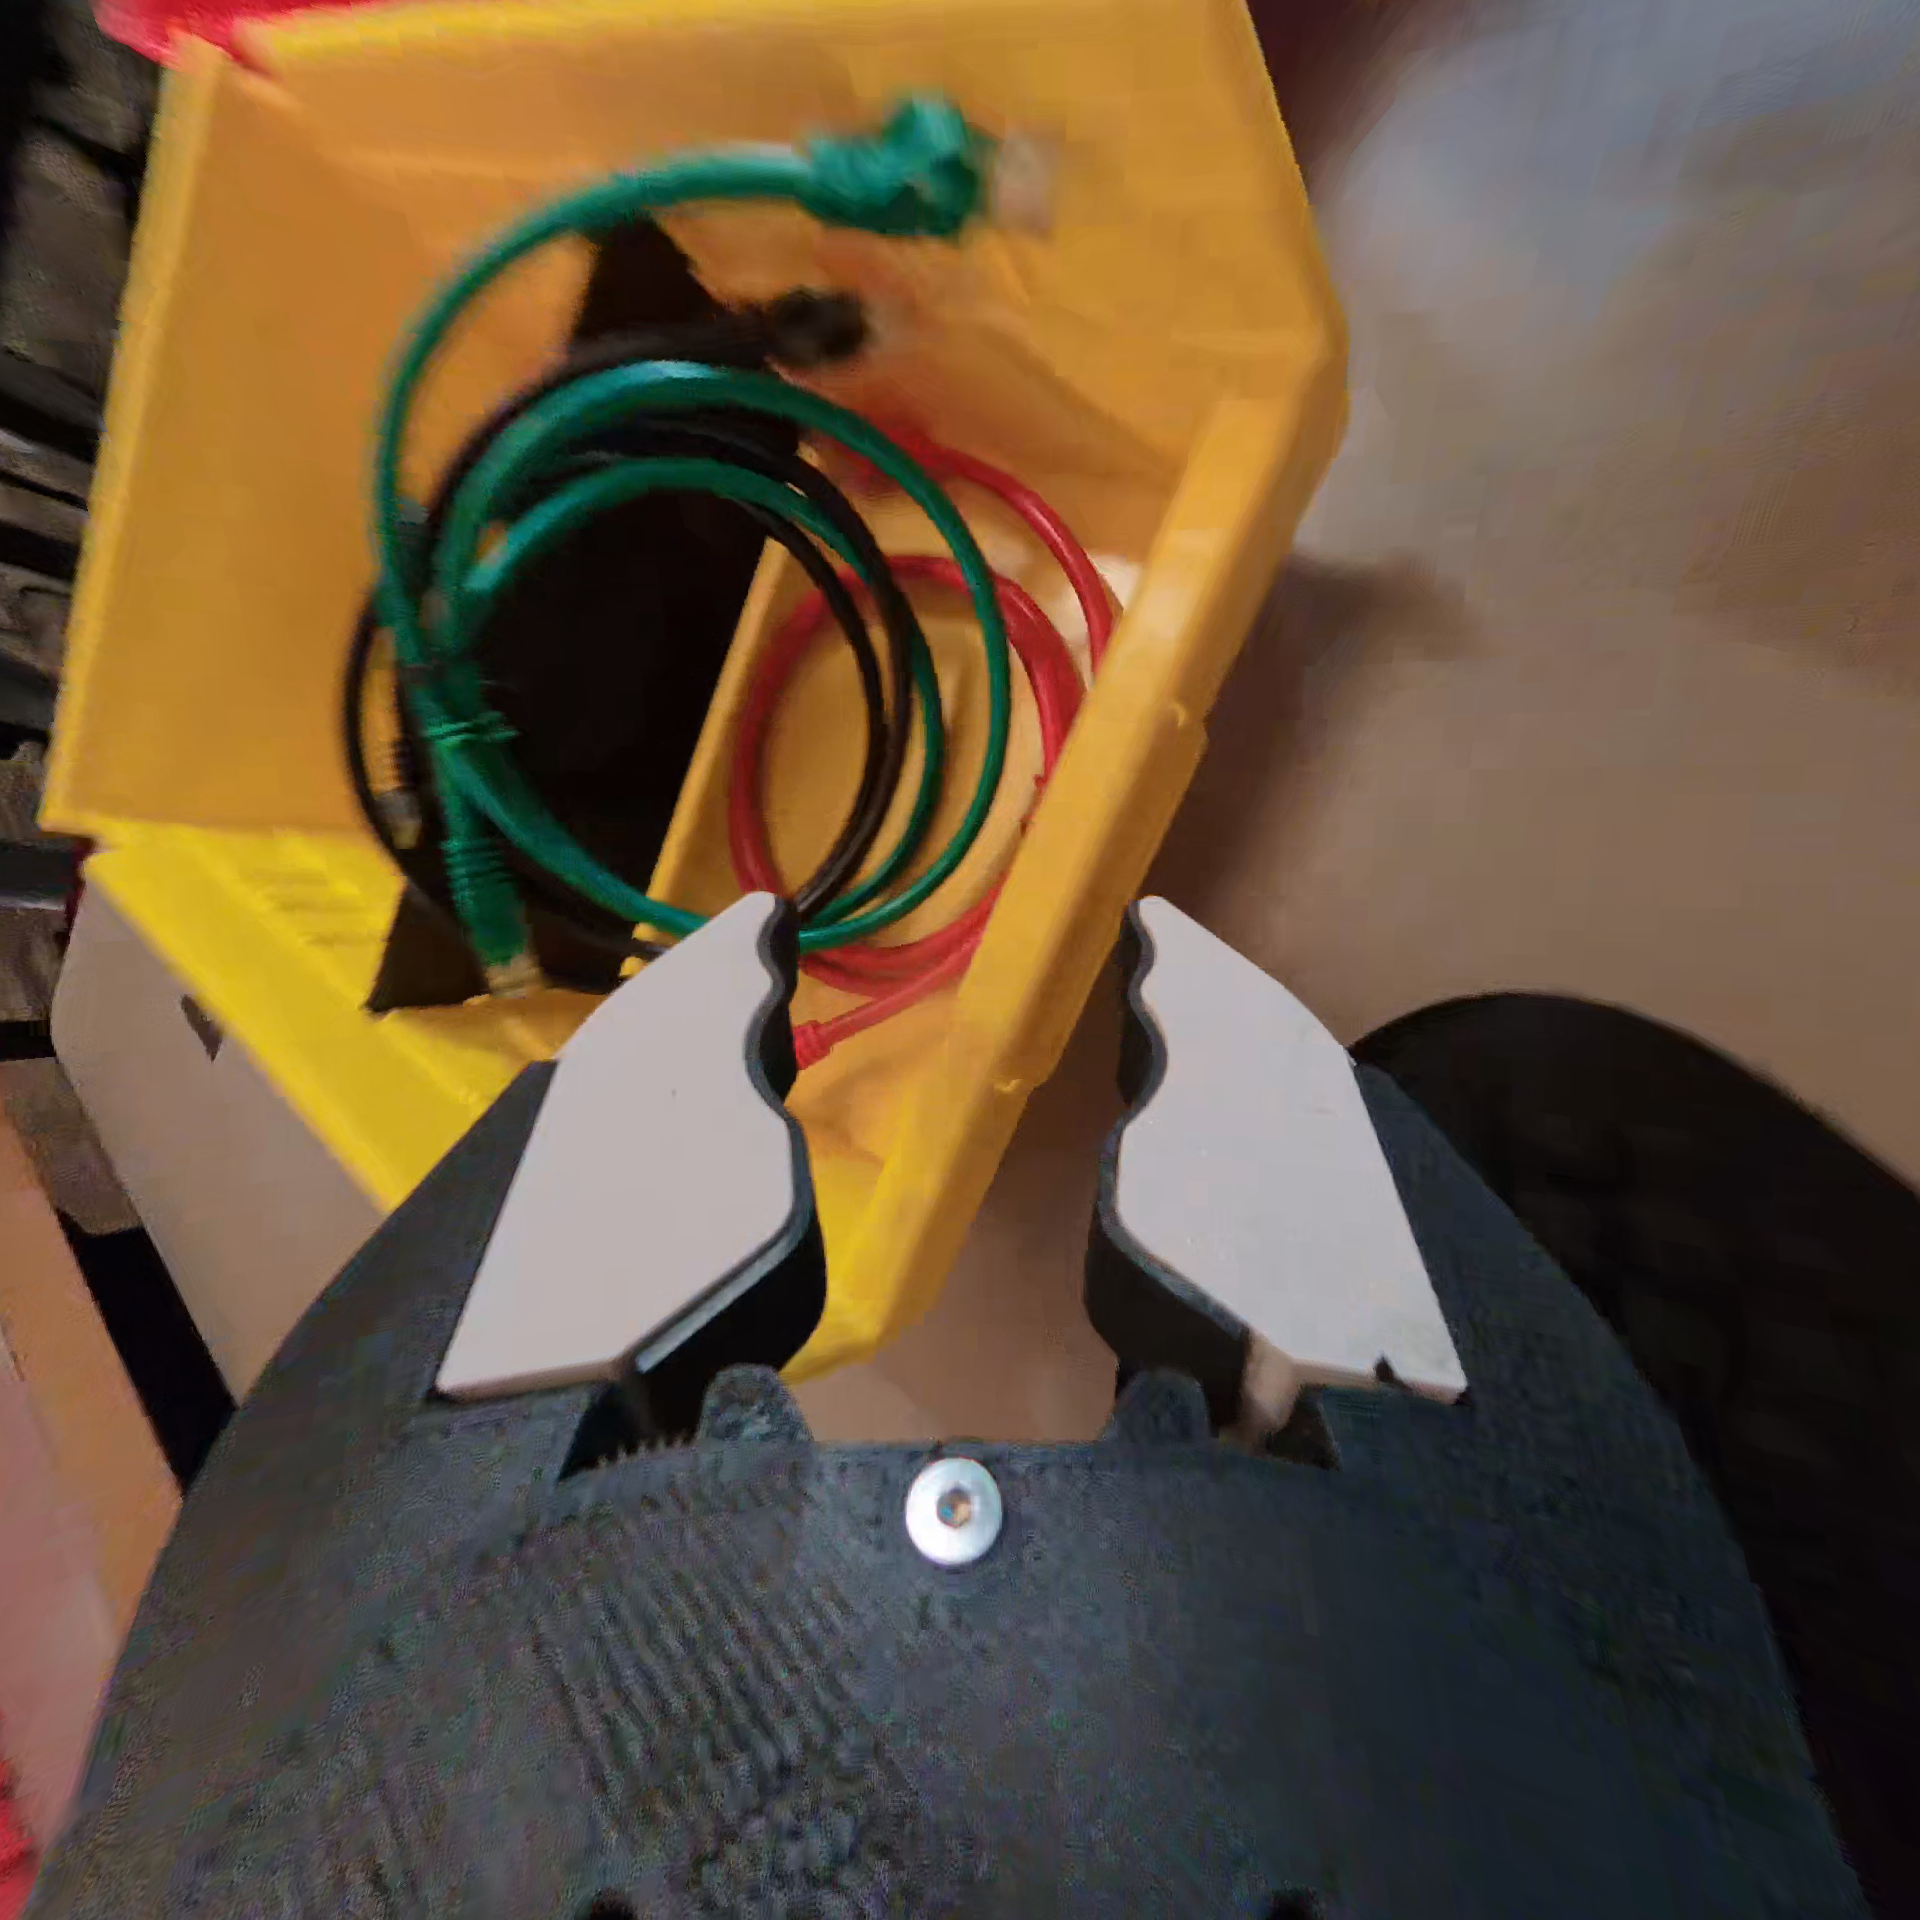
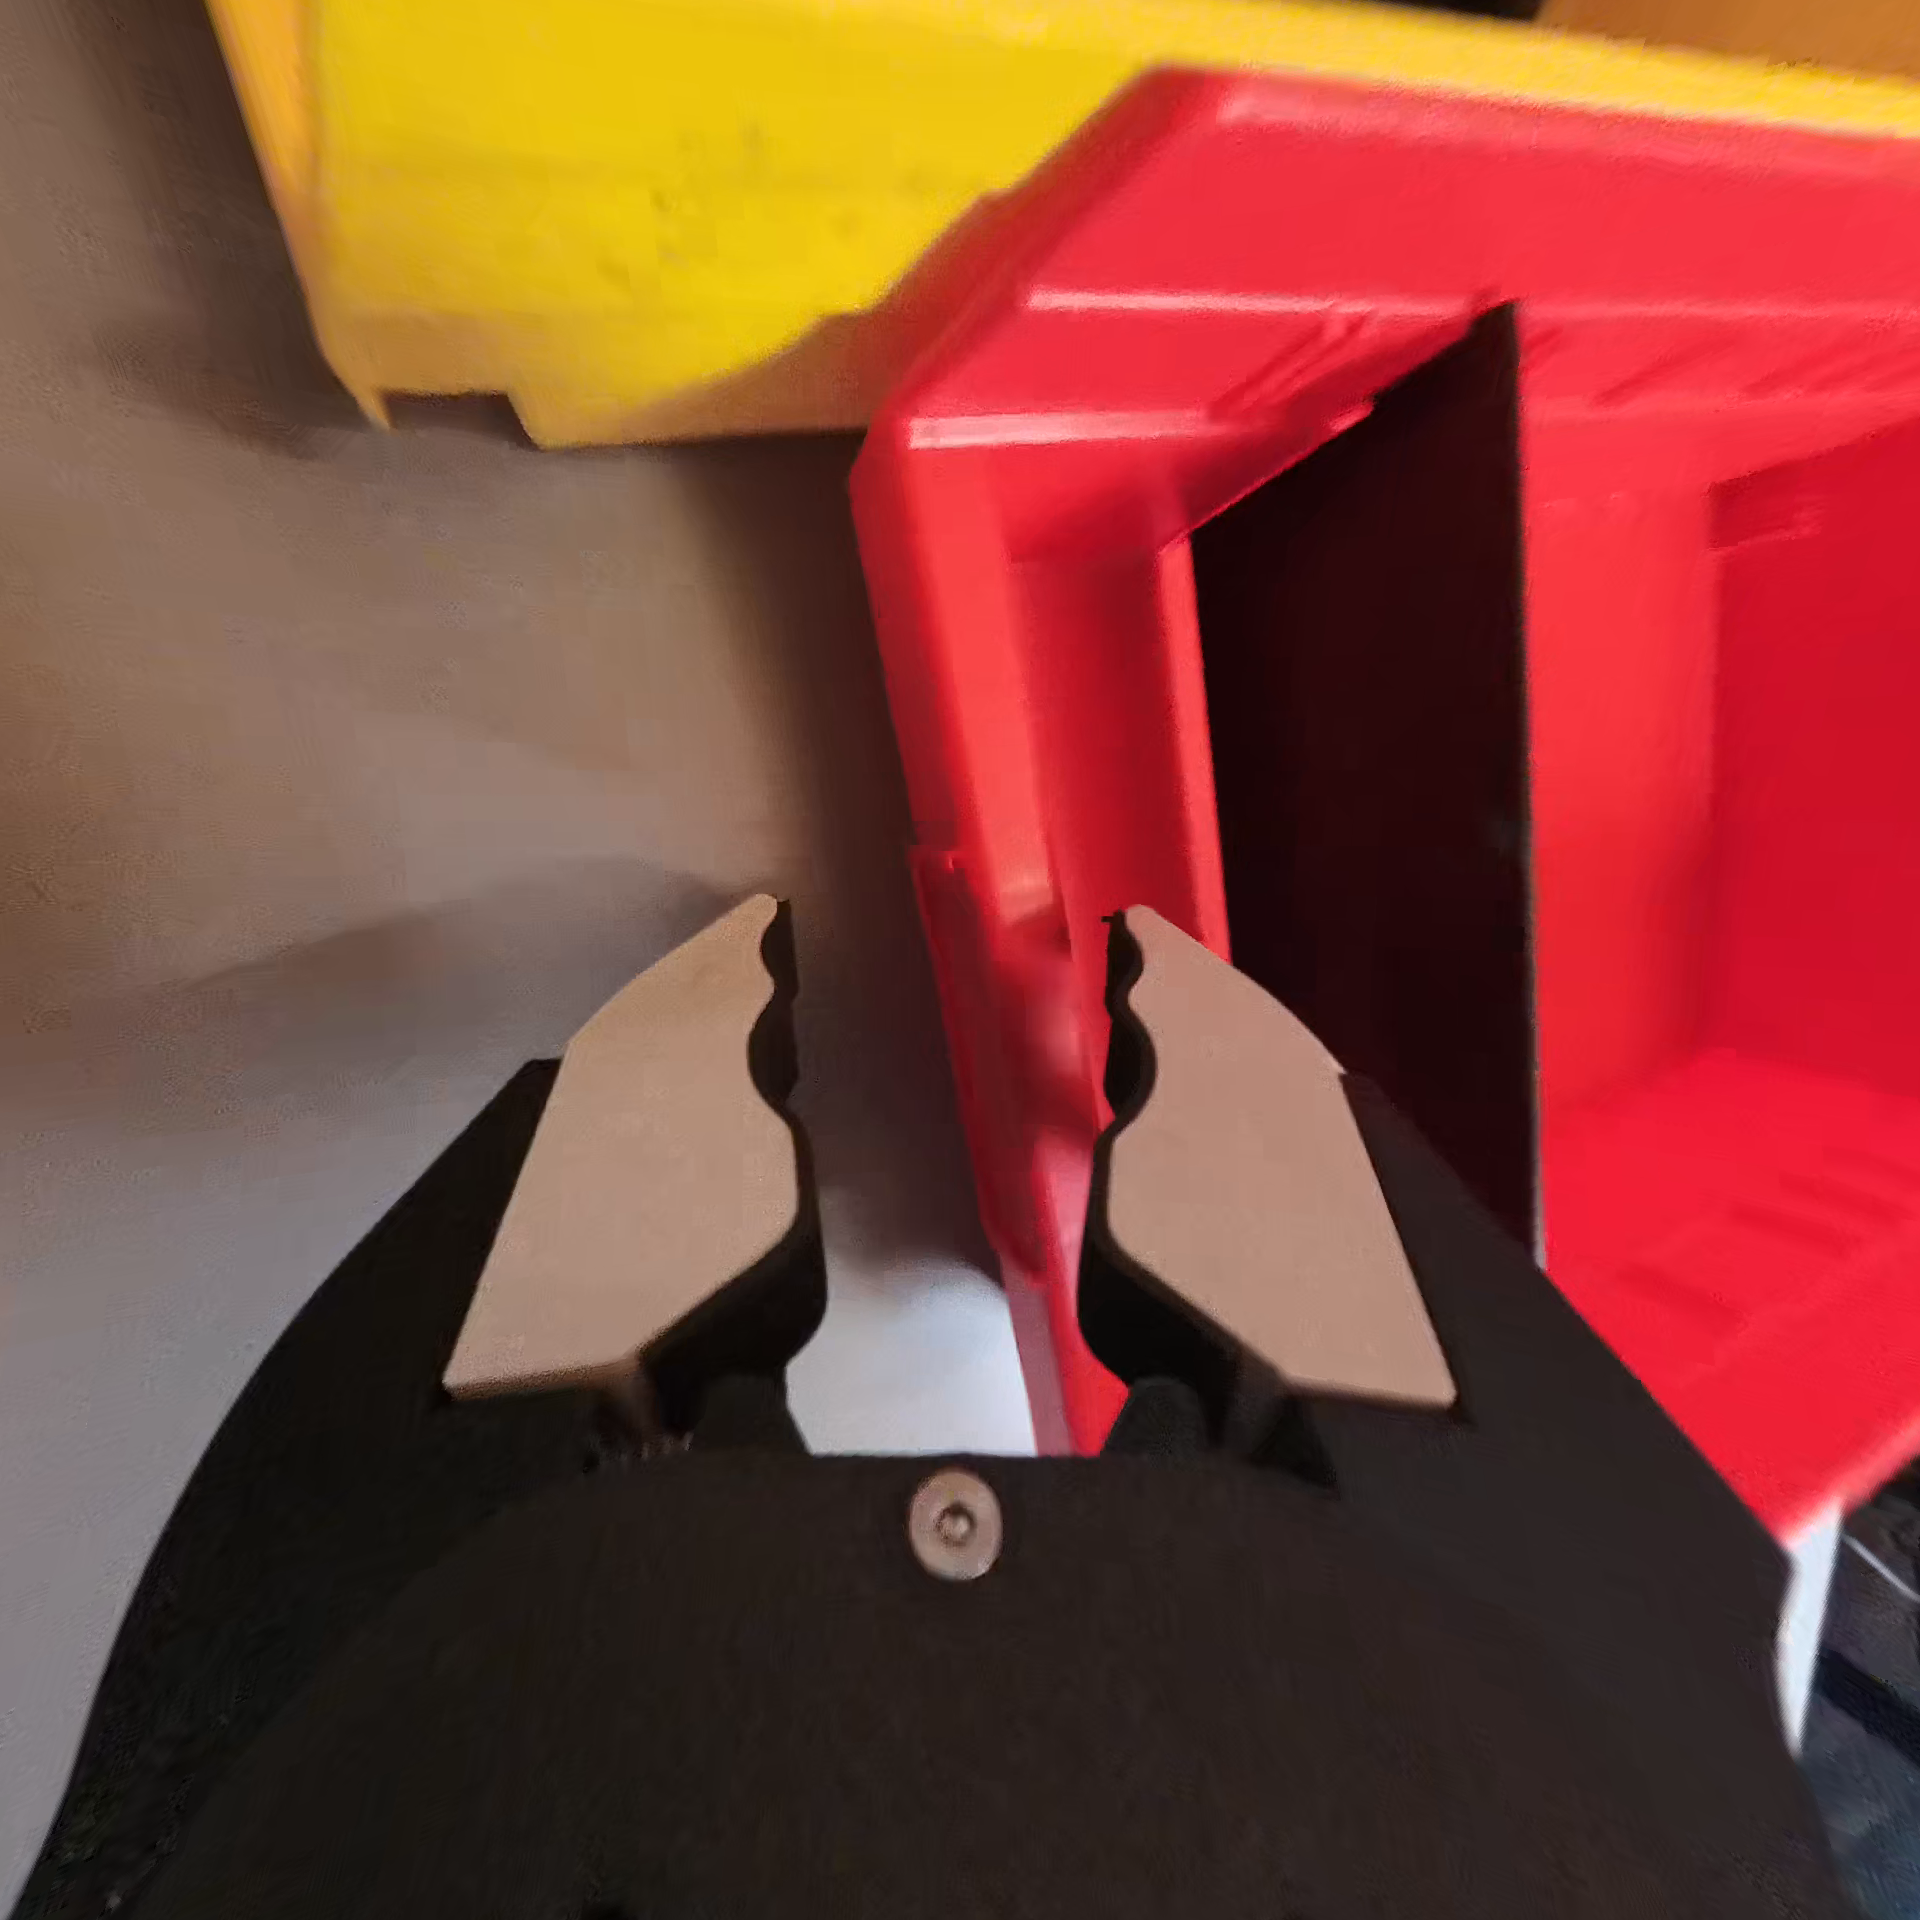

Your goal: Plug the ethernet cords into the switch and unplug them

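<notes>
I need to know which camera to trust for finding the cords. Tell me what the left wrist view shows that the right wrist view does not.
Only the left wrist view shows the cords: green, black and red coils lying inside the yellow bin, under the open left claw. Only the right wrist view shows the red bin, with no cords visible in it, with its wall between the fingers of the open right claw. Both show a yellow bin and a pale surface; neither shows the switch.

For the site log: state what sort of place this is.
Probably a workshop or lab storage bench. A yellow bin holds coiled green, black and red network cords, a red bin lies beside it, and both bins rest on a plain pale surface.
</notes>
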`<state>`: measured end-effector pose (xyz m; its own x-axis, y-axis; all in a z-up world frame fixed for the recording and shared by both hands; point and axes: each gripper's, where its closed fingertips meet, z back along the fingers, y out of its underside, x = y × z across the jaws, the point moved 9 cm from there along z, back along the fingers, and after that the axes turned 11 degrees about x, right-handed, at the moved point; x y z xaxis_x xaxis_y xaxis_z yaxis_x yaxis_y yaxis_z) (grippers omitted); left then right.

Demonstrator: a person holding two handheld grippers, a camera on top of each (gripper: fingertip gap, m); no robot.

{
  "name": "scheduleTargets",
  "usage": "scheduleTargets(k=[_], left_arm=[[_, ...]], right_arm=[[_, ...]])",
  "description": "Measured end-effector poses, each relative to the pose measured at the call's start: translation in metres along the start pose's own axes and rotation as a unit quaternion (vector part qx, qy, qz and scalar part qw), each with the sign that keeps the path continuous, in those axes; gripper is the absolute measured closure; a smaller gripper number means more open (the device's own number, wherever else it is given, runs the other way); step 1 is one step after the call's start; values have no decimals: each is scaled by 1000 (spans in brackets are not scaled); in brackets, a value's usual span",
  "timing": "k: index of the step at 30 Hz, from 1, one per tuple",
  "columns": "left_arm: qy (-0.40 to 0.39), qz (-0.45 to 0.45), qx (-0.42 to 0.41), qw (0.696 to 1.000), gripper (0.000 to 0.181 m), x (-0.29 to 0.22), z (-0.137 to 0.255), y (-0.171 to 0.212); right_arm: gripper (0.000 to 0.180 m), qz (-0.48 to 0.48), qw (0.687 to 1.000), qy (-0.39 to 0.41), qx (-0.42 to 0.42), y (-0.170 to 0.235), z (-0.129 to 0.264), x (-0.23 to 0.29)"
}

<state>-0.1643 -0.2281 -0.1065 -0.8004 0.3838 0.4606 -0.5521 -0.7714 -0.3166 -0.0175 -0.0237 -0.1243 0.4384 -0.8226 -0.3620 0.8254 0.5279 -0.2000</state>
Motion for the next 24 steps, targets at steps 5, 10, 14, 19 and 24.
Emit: scheduleTargets(k=[5, 10, 14, 19, 24], left_arm=[[45, -80, 68, 993, 135, -5, -36, -5], [32, -88, 40, 995, 147, -9, -42, -9], [26, -79, 27, 996, 150, -11, -46, -17], [19, -65, 29, 997, 149, -2, -54, -24], [14, -41, 28, 999, 148, 13, -65, -30]], right_arm=[[147, 8, 1000, 12, 0, 9, -18, -6], [147, -36, 999, 21, -11, 45, 5, 12], [147, -65, 995, 65, 26, 88, 18, 30], [146, -100, 990, 85, 45, 136, 30, 34], [147, -128, 985, 95, 70, 163, 28, 14]])
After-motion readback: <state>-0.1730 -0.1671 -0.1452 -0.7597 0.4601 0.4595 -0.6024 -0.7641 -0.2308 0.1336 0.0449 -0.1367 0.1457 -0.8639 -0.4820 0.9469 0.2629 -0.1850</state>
